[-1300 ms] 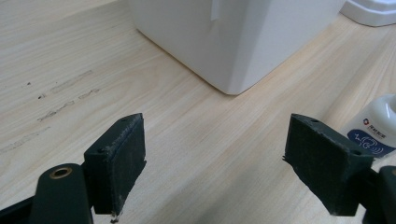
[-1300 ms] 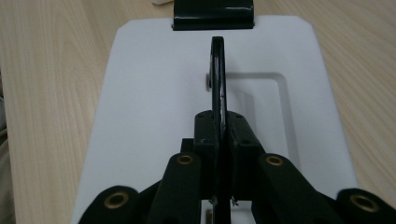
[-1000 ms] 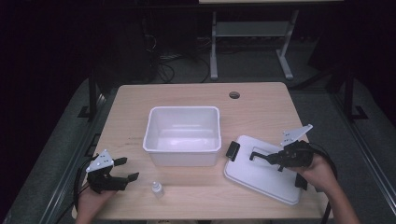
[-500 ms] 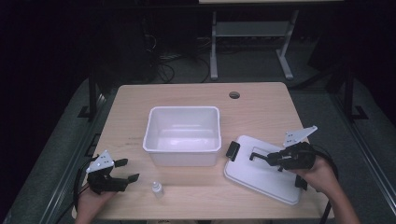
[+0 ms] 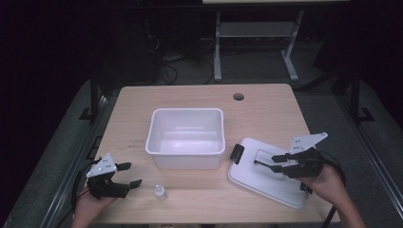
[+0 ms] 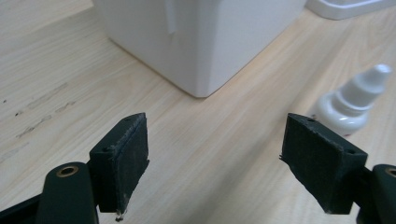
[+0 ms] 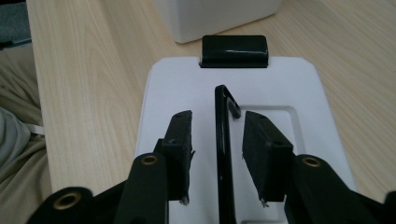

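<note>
Right tongs (image 7: 217, 156) just opening, straddling lid handle (image 7: 223, 140); left tongs (image 6: 224, 158) wide, empty.

lid (image 5: 266, 173) right of bin (image 5: 186, 137), bottle (image 5: 160, 192) before

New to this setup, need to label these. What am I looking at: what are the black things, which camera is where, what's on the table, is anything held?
A person sits at a wooden table with a hand-held two-jaw tool in each hand; there is no robot arm. The high view looks down from above the person. The other two cameras ride on the tools and look along their jaws.

On the table are an open white bin, a small white dropper bottle and a white lid lying flat, with a black latch and a thin black handle.

The left tool is open and empty, with the bottle just ahead. The right tool straddles the lid's handle; its jaws have just been opening and the pads no longer press on it. So nothing is held.
</note>
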Action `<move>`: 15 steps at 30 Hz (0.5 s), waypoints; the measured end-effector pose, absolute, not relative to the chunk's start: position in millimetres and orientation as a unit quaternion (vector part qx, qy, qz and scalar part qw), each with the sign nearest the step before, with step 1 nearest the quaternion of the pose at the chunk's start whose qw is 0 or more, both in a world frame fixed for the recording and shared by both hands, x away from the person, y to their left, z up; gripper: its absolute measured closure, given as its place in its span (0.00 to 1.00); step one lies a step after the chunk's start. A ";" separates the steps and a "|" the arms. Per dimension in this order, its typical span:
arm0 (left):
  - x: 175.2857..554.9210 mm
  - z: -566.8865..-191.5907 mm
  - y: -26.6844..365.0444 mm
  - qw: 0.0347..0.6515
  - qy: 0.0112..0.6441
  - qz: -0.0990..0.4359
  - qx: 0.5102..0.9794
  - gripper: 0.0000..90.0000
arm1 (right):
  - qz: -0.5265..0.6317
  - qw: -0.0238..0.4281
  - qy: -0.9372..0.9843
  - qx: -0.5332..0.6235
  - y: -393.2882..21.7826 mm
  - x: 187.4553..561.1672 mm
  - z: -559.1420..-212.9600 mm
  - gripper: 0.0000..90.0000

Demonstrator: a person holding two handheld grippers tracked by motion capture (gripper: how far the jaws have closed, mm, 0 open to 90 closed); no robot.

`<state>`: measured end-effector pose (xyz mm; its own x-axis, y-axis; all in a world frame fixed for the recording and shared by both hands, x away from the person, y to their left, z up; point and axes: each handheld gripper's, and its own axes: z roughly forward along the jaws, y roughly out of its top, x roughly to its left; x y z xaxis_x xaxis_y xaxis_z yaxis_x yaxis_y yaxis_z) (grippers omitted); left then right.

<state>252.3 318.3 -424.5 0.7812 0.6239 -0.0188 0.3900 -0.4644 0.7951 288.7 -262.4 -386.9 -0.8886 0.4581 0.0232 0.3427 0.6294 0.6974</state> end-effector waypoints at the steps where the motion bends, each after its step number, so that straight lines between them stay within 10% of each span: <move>1: 251.1 -422.8 317.7 0.421 0.297 0.139 0.846 0.25 | 0.370 0.077 0.898 0.223 -261.4 287.2 -386.9 0.68; 15: 235.7 -413.7 308.1 0.415 0.257 0.115 0.865 0.25 | 0.367 0.069 0.903 0.213 -241.9 272.1 -400.1 0.60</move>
